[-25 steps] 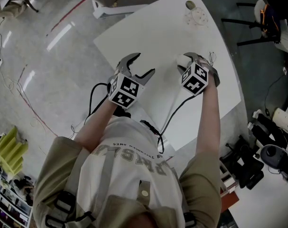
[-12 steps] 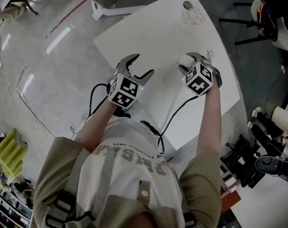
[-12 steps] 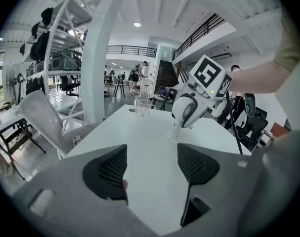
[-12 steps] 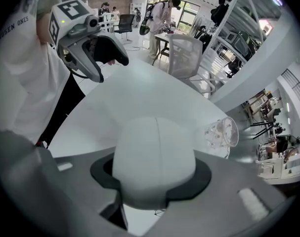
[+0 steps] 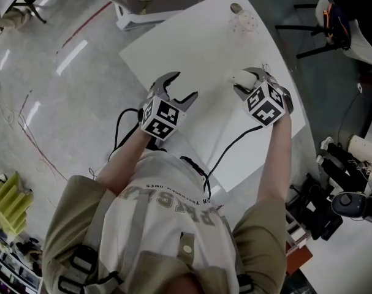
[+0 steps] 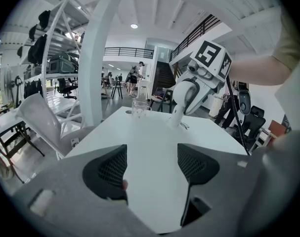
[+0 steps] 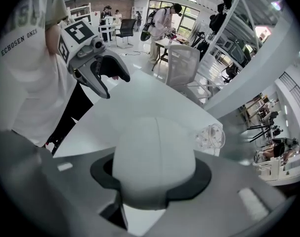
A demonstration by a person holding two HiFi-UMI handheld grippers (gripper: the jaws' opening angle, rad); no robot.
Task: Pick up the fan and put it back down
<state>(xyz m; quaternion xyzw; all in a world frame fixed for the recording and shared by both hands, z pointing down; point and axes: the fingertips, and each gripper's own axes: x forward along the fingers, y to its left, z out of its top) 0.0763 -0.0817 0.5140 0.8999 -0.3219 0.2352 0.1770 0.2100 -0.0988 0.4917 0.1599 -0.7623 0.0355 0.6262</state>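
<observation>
The right gripper [image 5: 250,79] pointed steeply down, its 2 jaws about half spread and pressed on either flank of the white fan [image 7: 153,154], and that rounded body filled the whole gap between them! Taking it by the widest part looked like the sure way to carry it. From the left gripper view its lower end seemed just clear of the white table [image 5: 198,48], though I could not swear to it. The left gripper [image 5: 181,88] hung off to the side, well apart from the fan, jaws wide with nothing but bare table top between them; I judged it was kept back there because 1 gripper was enough for this job. Beyond the right jaws and a little to their right stood a clear glass cup [image 7: 210,136], a small dark disc [image 5: 236,8] just beside it, both well apart from the fan. Straight below the right jaws the table lay bare, so nothing looked set to block the put-down.
</observation>
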